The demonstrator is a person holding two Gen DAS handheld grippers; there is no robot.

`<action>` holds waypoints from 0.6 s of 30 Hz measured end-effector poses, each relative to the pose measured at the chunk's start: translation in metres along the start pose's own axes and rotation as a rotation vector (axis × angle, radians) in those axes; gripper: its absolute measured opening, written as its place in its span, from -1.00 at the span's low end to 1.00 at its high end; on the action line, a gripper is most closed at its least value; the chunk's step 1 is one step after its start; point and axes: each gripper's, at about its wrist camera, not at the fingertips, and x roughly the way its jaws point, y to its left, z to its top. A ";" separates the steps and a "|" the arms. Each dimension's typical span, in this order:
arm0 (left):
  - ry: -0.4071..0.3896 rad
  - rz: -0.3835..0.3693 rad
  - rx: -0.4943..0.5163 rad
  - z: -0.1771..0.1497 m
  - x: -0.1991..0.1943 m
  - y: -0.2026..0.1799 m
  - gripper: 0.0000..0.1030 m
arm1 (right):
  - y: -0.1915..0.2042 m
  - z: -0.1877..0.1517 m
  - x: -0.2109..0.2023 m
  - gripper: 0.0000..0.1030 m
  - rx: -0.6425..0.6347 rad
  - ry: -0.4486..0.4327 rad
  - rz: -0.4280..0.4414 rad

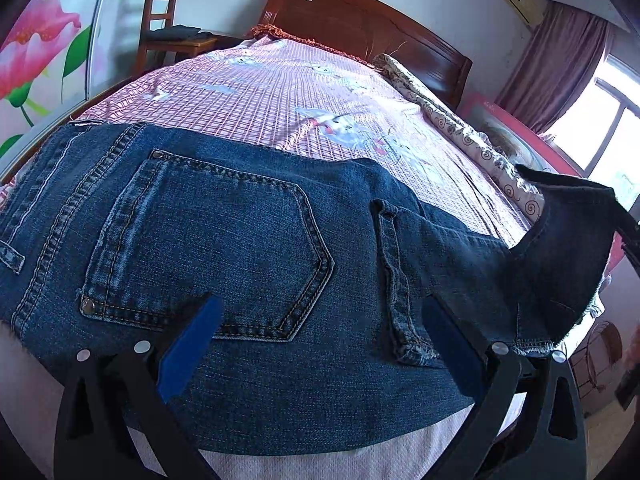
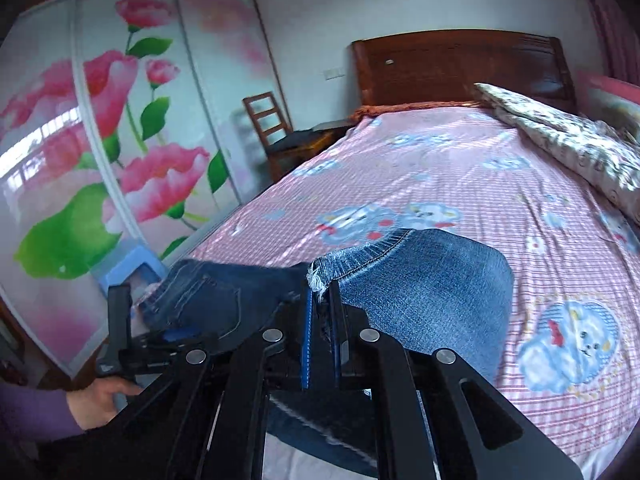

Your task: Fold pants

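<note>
Blue denim pants [image 1: 224, 248] lie across the near end of the bed, back pocket [image 1: 208, 248] up. My left gripper [image 1: 320, 328] is open, its blue-padded fingers [image 1: 192, 348] spread over the seat of the pants, holding nothing. My right gripper [image 2: 322, 304] is shut on a frayed hem of the pants [image 2: 420, 288] and lifts that fold above the sheet. That lifted fold shows at the right in the left wrist view [image 1: 560, 248]. The left gripper also shows in the right wrist view [image 2: 160, 340], held by a hand.
The bed has a pink checked sheet [image 1: 280, 92] and a wooden headboard [image 1: 360, 20]. A rolled quilt [image 2: 560, 136] lies along the right side. A wooden chair [image 2: 276, 132] and a flowered wardrobe [image 2: 100, 140] stand to the left. A blue stool [image 2: 124, 272] is by the bed.
</note>
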 end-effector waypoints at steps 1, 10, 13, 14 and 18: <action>-0.001 -0.002 -0.006 0.000 -0.002 0.002 0.96 | 0.013 -0.007 0.019 -0.87 -0.003 0.030 0.039; -0.044 0.038 -0.048 -0.009 -0.026 0.034 0.96 | 0.058 -0.089 0.139 -0.87 -0.002 0.254 0.074; -0.076 0.033 -0.050 -0.013 -0.028 0.036 0.96 | 0.056 -0.089 0.136 -0.87 -0.006 0.265 0.082; -0.077 0.045 -0.037 -0.014 -0.027 0.034 0.96 | 0.057 -0.086 0.131 -0.87 -0.023 0.266 0.071; -0.078 0.073 0.005 -0.017 -0.023 0.029 0.96 | 0.043 -0.072 0.117 -0.82 0.066 0.306 0.124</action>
